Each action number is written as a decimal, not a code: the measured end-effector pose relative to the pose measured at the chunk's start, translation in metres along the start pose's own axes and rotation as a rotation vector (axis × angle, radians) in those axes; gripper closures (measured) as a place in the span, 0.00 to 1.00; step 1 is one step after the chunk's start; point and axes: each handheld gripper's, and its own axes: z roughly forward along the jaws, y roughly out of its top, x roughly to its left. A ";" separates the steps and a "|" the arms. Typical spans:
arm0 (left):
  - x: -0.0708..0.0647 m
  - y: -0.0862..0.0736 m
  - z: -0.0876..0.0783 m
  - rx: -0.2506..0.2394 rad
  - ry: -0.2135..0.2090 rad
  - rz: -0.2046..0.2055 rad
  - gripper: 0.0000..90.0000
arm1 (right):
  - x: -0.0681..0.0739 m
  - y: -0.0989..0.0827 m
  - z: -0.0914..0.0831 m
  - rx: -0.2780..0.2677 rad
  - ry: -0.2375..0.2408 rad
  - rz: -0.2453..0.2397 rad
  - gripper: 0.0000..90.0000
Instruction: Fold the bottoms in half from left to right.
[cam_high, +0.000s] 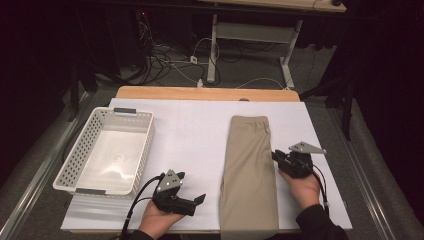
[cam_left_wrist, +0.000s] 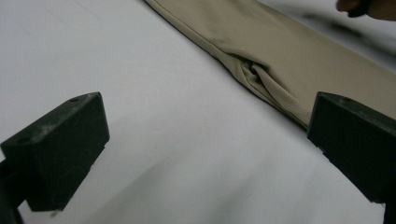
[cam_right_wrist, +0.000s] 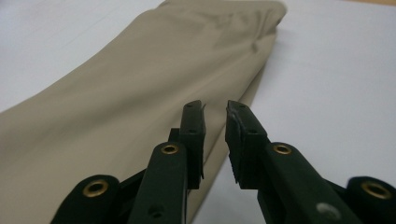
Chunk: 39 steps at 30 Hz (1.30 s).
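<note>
Lying flat on the white paper-covered tabletop (cam_high: 200, 130), the folded beige cotton trousers (cam_high: 249, 175) form one long narrow strip, with the waistband at the far end and the legs running toward my edge. I judge they are folded lengthwise once and set straight so that I can fold them further from both sides. The cloth looks smooth and finely woven, matte, with a soft crease where a pocket or seam gathers near the left border (cam_left_wrist: 254, 74).

My right tongs (cam_high: 276, 156) rest at the right border of the trousers, about at the middle of the strip. In the right gripper view the two black jaws stand narrowly apart, with only a small gap, and nothing is pinched between them; they point along the edge of the fabric, just above it, I think to take that edge.

My left tongs (cam_high: 201, 198) are on the bare tabletop, near the left border of the trousers but not touching it. The jaws are spread wide, and the left gripper view looks between them at the white surface and the cloth beyond.

Farther to the left stands a white perforated plastic basket (cam_high: 82, 155), rectangular and with nothing in it, well apart from the trousers; it is probably where the folded garment should go.
</note>
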 end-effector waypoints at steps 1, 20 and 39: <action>0.000 0.000 0.000 0.000 0.000 0.000 0.00 | 0.006 -0.006 -0.007 0.005 0.009 0.001 0.88; -0.001 0.000 0.000 0.001 0.003 0.011 0.00 | 0.065 -0.075 -0.060 0.052 0.075 -0.062 0.81; -0.001 0.000 0.001 0.013 -0.002 0.017 0.00 | 0.058 -0.073 -0.074 0.020 0.062 -0.064 1.00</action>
